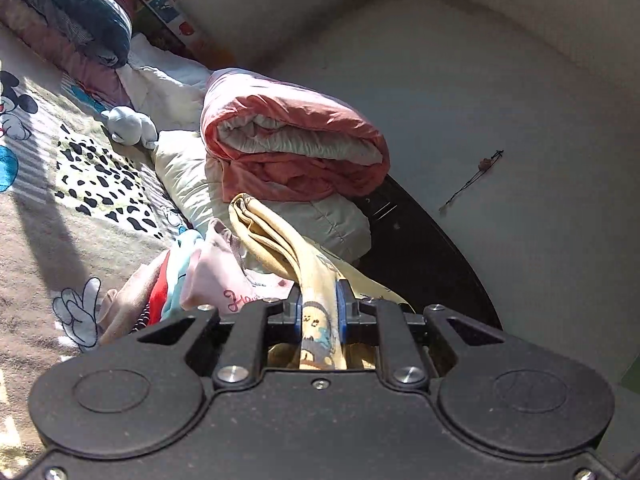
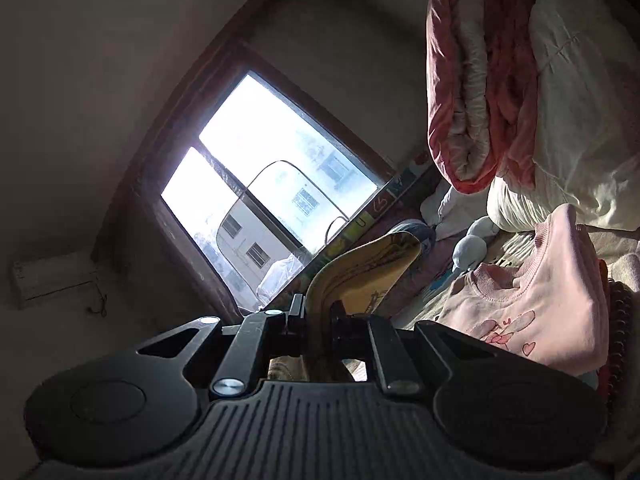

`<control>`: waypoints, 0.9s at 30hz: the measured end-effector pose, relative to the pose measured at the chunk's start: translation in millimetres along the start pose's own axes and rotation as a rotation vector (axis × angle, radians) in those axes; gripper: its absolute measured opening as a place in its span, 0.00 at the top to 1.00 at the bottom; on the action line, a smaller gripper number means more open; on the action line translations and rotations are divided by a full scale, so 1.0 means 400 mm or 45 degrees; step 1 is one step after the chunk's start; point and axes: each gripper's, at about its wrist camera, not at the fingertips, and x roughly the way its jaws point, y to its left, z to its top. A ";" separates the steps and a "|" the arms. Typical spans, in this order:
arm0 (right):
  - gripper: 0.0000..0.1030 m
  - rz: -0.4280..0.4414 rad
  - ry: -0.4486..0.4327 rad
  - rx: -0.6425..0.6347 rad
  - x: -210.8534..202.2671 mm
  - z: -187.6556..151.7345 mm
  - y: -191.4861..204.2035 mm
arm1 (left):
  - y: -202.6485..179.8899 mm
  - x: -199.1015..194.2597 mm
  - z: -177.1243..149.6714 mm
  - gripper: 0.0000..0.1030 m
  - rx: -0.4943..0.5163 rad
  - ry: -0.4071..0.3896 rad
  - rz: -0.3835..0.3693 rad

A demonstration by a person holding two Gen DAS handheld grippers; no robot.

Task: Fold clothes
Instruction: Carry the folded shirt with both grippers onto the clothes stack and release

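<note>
Two tongs, left (image 1: 319, 312) and right (image 2: 318, 322), are clamping the soft, light yellow printed garment (image 1: 276, 236) at bunched edges above the bed (image 1: 48, 216).

Yellow garment (image 1: 276, 236) partly hidden behind hand-held gripper bodies; print on pink top (image 2: 532, 312) prob. hearts, blurred.
</note>
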 end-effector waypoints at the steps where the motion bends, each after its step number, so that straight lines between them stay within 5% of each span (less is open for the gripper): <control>1: 0.87 -0.006 -0.025 -0.002 0.013 0.032 -0.015 | -0.002 0.033 0.018 0.87 0.003 0.000 -0.019; 4: 0.79 -0.146 -0.075 -0.030 0.056 0.101 -0.085 | 0.024 0.157 0.045 0.86 0.004 0.057 0.006; 5: 0.56 -0.283 -0.080 -0.027 0.072 0.102 -0.124 | 0.046 0.202 0.037 0.81 0.013 0.099 0.069; 6: 0.38 -0.428 -0.059 0.005 0.085 0.093 -0.171 | 0.067 0.248 0.029 0.65 0.021 0.142 0.133; 8: 0.39 -0.616 -0.020 0.055 0.090 0.046 -0.243 | 0.110 0.310 -0.038 0.57 0.171 0.281 0.420; 14: 0.40 -0.641 -0.066 -0.398 0.028 -0.083 -0.172 | 0.065 0.221 -0.137 0.59 0.451 0.051 0.452; 17: 0.43 -0.633 -0.051 -0.414 0.019 -0.088 -0.144 | 0.021 0.216 -0.151 0.59 0.566 0.009 0.441; 23: 0.43 -0.619 -0.020 -0.437 -0.001 -0.097 -0.087 | -0.010 0.216 -0.152 0.58 0.540 0.040 0.450; 27: 0.36 -0.616 0.043 -0.388 -0.034 -0.111 -0.038 | -0.051 0.170 -0.182 0.37 0.532 0.121 0.517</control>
